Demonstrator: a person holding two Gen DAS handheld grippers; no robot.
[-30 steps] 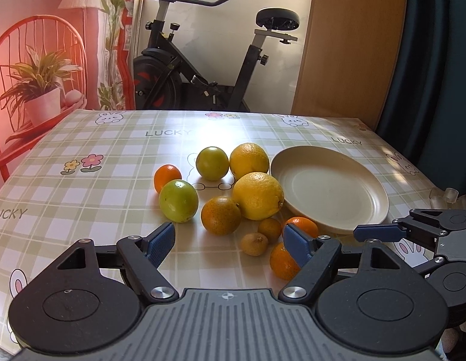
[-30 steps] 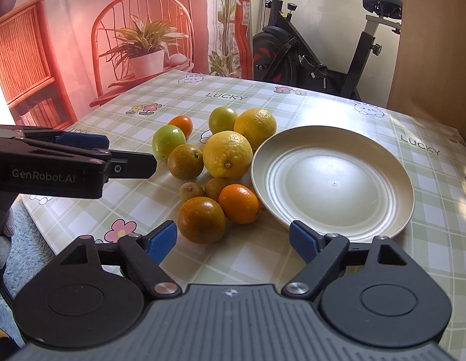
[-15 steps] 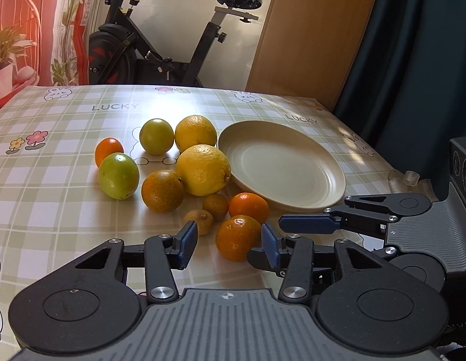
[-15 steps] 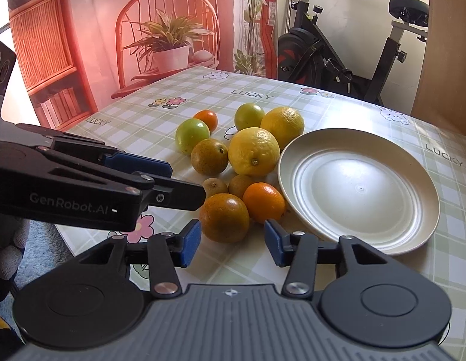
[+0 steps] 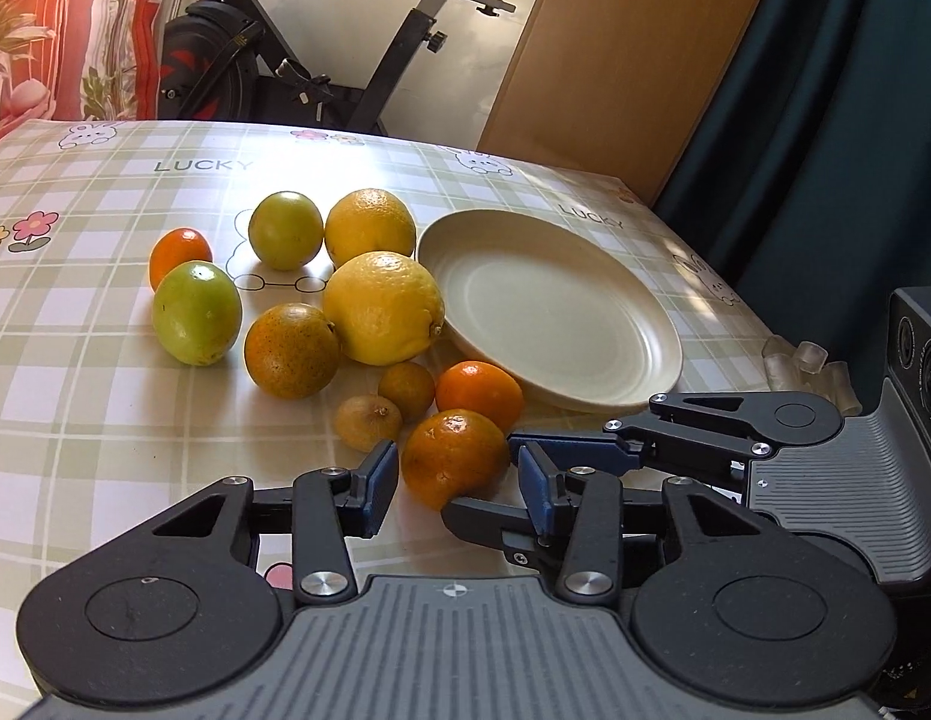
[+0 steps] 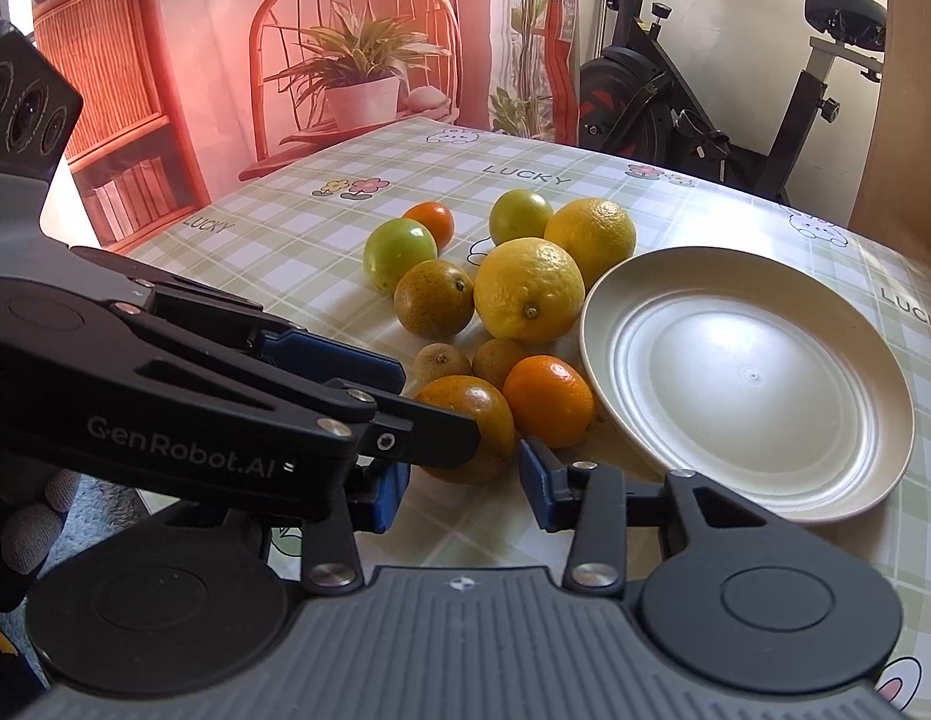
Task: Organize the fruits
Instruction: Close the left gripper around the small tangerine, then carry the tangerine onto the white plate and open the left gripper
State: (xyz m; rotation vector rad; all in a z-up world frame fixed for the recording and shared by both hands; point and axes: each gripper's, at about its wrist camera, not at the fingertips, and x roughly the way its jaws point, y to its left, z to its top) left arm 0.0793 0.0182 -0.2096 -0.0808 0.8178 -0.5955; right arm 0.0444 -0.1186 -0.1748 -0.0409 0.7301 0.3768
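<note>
Surface (image 5: 75,360): green checked cloth; everything sits on it.
Plate (image 5: 585,312): round cream plate, middle right, empty, probably where fruit goes.
Big fruit (image 5: 382,307): yellow lemon touching the plate's left rim.
Near fruit (image 5: 454,457): speckled orange, low centre, between both tongs.
Left tongs (image 5: 459,480): narrow, just been closing beside the orange, not squeezing.
Right tongs (image 6: 462,489): narrow, just been closing, empty, pointing there too.

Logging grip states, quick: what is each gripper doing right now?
Left gripper: jaws just closing around the nearest orange; whether the pads press it cannot be told.
Right gripper: same orange, jaws just closing; contact cannot be told.
</note>
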